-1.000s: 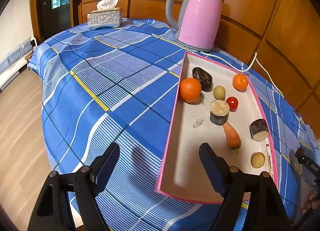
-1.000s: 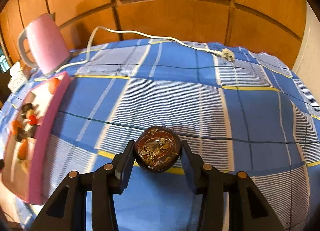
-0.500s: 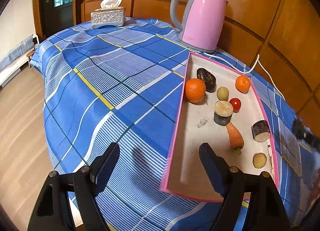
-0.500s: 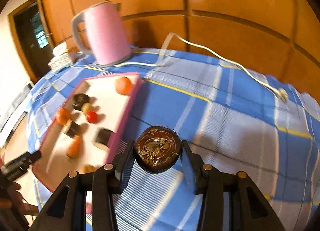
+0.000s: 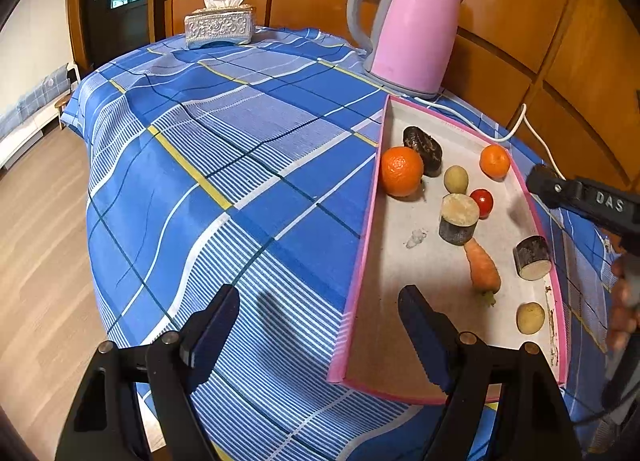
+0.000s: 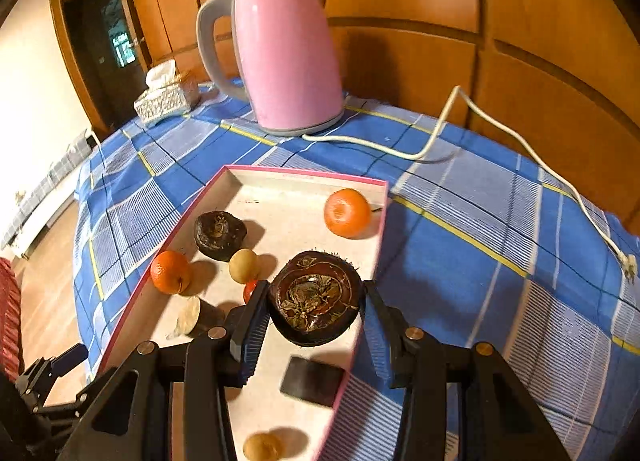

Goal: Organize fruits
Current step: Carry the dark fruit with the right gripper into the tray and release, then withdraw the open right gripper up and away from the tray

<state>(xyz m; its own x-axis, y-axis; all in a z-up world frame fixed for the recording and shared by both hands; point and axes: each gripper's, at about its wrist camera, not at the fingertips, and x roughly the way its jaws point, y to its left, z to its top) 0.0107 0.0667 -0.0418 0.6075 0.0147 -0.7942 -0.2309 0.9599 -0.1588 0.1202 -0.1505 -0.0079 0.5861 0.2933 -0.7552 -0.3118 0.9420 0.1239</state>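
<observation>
Right gripper [image 6: 316, 325]: jaws clamped on a dark brown water chestnut [image 6: 315, 297], gripped across its round sides, flat top with dried scales facing the camera.
Where the chestnut is: held above the pink-rimmed tray [image 6: 304, 178], over the tray's right-hand part; in the right wrist view a tangerine [image 6: 346, 212] lies at 12 o'clock from it, close to the rim.
Left gripper [image 5: 318, 325]: jaws wide apart, holding nothing, hanging over the near edge of the tray and the blue plaid tablecloth [image 5: 224, 165].
Tray contents: a second water chestnut [image 5: 422, 145] at the far end, a larger orange [image 5: 401, 171] touching it at its 7 o'clock, a small yellow-green fruit [image 5: 455, 179], a cherry tomato [image 5: 481, 202], two cut dark-skinned stubs [image 5: 459, 219] [image 5: 532, 258], a carrot [image 5: 482, 267], a small potato-like piece [image 5: 530, 318].
Handling, as a guess: the chestnut looks hard, light and smooth-skinned, so it could slip or roll; a grip across the widest girth suits it, and it should be set down flat side under.
Free spot: bare tray floor shows below the chestnut, near a dark flat square [image 6: 312, 380] whose nature I cannot tell.
Bystanders: pink electric kettle [image 6: 288, 57] with white cord [image 6: 452, 121], tissue box [image 5: 219, 23].
</observation>
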